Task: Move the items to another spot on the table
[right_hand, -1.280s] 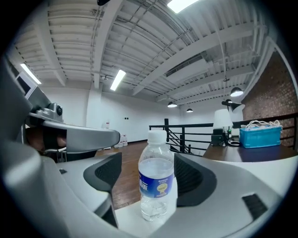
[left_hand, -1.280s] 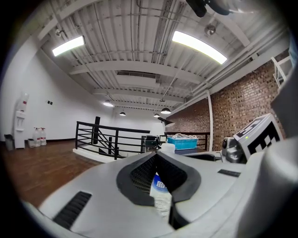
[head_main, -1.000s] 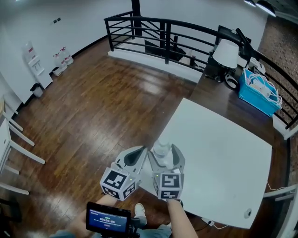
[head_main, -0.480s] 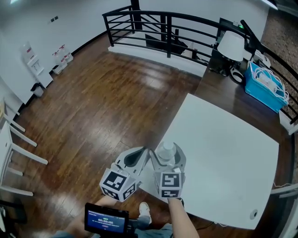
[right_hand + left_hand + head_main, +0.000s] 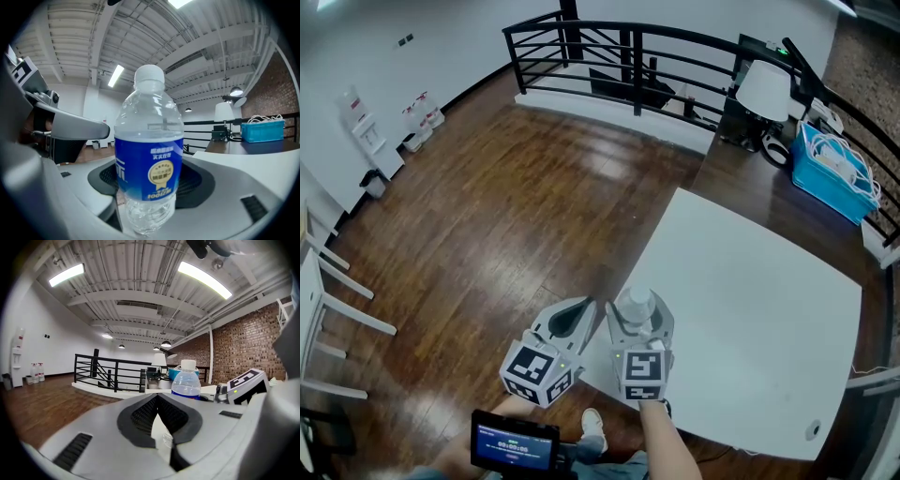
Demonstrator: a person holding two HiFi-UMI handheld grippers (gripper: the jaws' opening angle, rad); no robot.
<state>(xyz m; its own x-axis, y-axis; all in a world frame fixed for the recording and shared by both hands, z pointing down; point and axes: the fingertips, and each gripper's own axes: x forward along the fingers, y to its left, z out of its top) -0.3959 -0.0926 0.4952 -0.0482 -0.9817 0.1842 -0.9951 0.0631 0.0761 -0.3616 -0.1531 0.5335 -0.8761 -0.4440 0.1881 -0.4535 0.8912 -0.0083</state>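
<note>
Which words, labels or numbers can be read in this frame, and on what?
"100", then unclear characters: under the gold seal on the blue label of the bottle.
Rest of the label: Chinese print, too blurred to read.
Screen: digits, too small to read.

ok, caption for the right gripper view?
Right gripper, jaws just closed in on an upright blue-labelled water bottle, white table behind.

The white table (image 5: pixel 750 300) carries one water bottle (image 5: pixel 635 303).
</note>
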